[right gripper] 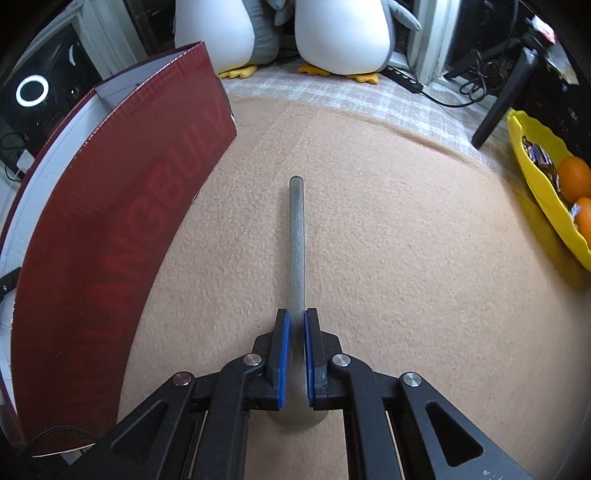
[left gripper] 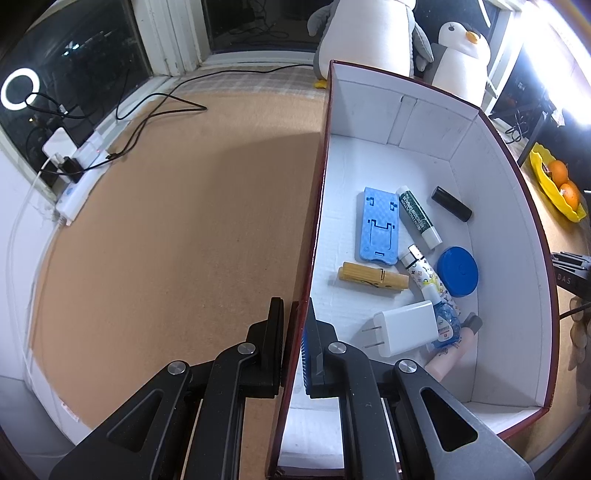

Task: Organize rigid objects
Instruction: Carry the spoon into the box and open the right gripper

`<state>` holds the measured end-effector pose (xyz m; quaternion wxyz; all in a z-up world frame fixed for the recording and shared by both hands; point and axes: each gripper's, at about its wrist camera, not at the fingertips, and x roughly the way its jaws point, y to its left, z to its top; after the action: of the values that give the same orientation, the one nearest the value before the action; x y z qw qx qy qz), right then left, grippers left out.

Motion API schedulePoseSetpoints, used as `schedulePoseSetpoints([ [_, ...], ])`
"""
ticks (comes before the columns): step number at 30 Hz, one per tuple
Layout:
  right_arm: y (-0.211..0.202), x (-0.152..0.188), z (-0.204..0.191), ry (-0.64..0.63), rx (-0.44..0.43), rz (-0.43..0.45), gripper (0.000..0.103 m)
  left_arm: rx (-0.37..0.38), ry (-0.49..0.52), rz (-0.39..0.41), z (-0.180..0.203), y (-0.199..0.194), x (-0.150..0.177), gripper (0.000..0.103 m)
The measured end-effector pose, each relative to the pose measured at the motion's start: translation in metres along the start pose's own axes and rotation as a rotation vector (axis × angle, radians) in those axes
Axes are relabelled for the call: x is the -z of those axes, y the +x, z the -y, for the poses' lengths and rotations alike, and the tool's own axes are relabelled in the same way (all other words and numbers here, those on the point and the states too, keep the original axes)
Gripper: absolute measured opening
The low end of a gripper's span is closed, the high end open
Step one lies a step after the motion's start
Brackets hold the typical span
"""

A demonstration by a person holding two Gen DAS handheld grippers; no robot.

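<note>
A red box [left gripper: 436,155] with a white inside holds several items: a blue phone stand [left gripper: 378,225], a green tube [left gripper: 418,216], a black cylinder [left gripper: 451,203], a blue round lid [left gripper: 458,271], a wooden clip [left gripper: 373,277] and a white charger [left gripper: 404,328]. My left gripper [left gripper: 294,314] is shut on the box's left wall [left gripper: 314,236]. In the right wrist view my right gripper [right gripper: 296,325] is shut on a grey metal spoon [right gripper: 296,240], handle pointing forward over the tan cloth. The box's red outer wall [right gripper: 110,229] stands to its left.
Two plush penguins [right gripper: 332,33] sit at the back. A yellow bowl [right gripper: 543,206] with oranges is at the right. A power strip [left gripper: 79,177] and black cables [left gripper: 155,107] lie at the left edge. Tan cloth [right gripper: 388,240] covers the table.
</note>
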<state>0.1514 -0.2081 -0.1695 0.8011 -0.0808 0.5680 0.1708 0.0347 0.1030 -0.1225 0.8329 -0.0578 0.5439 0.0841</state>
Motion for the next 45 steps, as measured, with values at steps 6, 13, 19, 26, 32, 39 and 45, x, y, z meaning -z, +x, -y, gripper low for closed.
schedulePoseSetpoints([
  [6, -0.022, 0.005, -0.001, 0.031, -0.003, 0.045, 0.007, 0.013, 0.002, 0.007, -0.001, -0.001, 0.002, 0.007],
  [13, -0.053, 0.002, -0.018, 0.018, -0.009, 0.104, 0.007, 0.033, 0.002, 0.016, -0.003, -0.003, 0.004, 0.007],
  [19, -0.083, -0.001, -0.042, -0.016, -0.027, 0.159, 0.007, 0.048, 0.005, 0.024, -0.005, -0.004, 0.006, 0.007],
  [26, -0.112, -0.007, -0.078, -0.064, -0.067, 0.217, 0.007, 0.064, 0.005, 0.029, -0.007, -0.006, 0.009, 0.007],
  [32, -0.122, -0.011, -0.108, -0.101, -0.098, 0.241, 0.007, 0.073, 0.004, 0.034, -0.009, -0.007, 0.011, 0.007],
  [39, -0.118, -0.015, -0.131, -0.111, -0.122, 0.244, 0.007, 0.084, 0.005, 0.036, -0.009, -0.007, 0.012, 0.007],
  [45, -0.113, -0.020, -0.155, -0.138, -0.148, 0.240, 0.007, 0.089, 0.003, 0.035, -0.011, -0.006, 0.012, 0.007],
])
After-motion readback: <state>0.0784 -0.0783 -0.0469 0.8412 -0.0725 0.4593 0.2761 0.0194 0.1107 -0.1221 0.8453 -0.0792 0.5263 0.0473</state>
